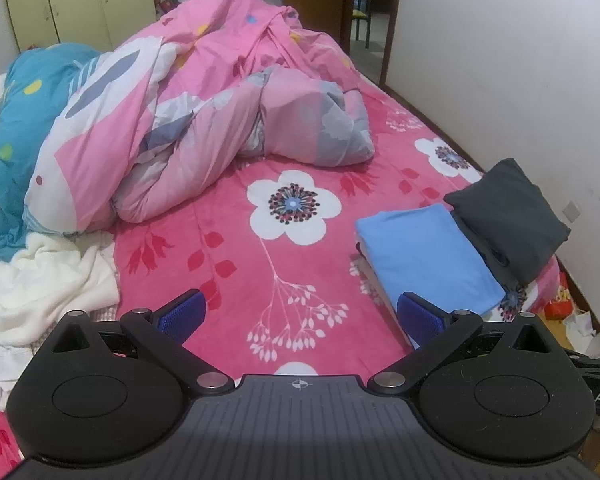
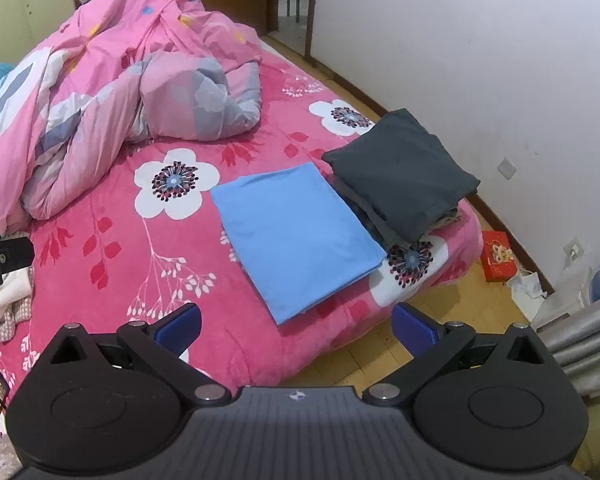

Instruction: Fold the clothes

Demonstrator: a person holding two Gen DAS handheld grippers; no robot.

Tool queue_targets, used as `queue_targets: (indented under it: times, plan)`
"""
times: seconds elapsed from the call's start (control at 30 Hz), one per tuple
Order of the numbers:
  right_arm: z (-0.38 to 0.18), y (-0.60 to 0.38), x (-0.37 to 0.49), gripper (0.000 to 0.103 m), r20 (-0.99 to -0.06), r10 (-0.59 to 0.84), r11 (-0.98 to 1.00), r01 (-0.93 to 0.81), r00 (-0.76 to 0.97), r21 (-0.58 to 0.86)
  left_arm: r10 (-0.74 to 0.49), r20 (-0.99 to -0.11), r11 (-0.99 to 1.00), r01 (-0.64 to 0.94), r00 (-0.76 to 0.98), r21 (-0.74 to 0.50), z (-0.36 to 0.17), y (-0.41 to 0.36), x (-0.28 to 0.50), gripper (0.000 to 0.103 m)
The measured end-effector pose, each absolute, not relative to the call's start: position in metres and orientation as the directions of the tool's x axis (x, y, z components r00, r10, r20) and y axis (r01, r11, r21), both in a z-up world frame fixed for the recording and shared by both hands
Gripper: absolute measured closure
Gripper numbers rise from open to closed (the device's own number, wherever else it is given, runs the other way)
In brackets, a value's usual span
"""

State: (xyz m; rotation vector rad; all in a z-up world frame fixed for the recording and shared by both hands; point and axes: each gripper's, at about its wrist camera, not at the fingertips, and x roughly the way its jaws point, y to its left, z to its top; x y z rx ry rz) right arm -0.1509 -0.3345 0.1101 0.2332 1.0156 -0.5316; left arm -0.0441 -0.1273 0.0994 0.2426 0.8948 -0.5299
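The left gripper (image 1: 298, 314) is spread wide and holds nothing. The right gripper (image 2: 296, 322) is spread wide too, with nothing between its blue pads. Both hang above the near end of the bed with the bright pink flowered cover (image 1: 228, 264).

2 piles of clothes are already folded. The flat light blue folded cloth (image 2: 296, 232) lies on the bed near the right edge. Its long side runs from the near edge of the bed away toward the wall, tilted a little to the left. Touching it on the wall side is the dark grey folded stack of clothes (image 2: 400, 172), sitting at the bed's corner, with its long side tilted much the same way.

The clothes not yet folded are on the left: a crumpled heap of soft white cloth (image 1: 48, 284) at the near left edge of the bed. It has no clear long side because it is all bunched up. I think this is what to fold next.

It looks light, soft and floppy. It will sag and bend when lifted, and it will not break. A good way would be to pinch an edge or a corner with each gripper and pull it out flat on the pink cover. No corner shows yet, so it may need a shake first.

The big puffy pink quilt (image 1: 204, 92) fills the far part of the bed.
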Motion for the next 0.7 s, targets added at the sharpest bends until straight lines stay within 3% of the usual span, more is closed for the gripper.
queue_targets:
  times: [0.7]
  plan:
    - [0.104,-0.3272,-0.1428,0.0,-0.858,-0.319,0.865,0.493,0.402,-0.091,-0.328,-0.804,0.845,0.534,0.495,-0.016,0.0938,-0.1323,-0.0403,0.0]
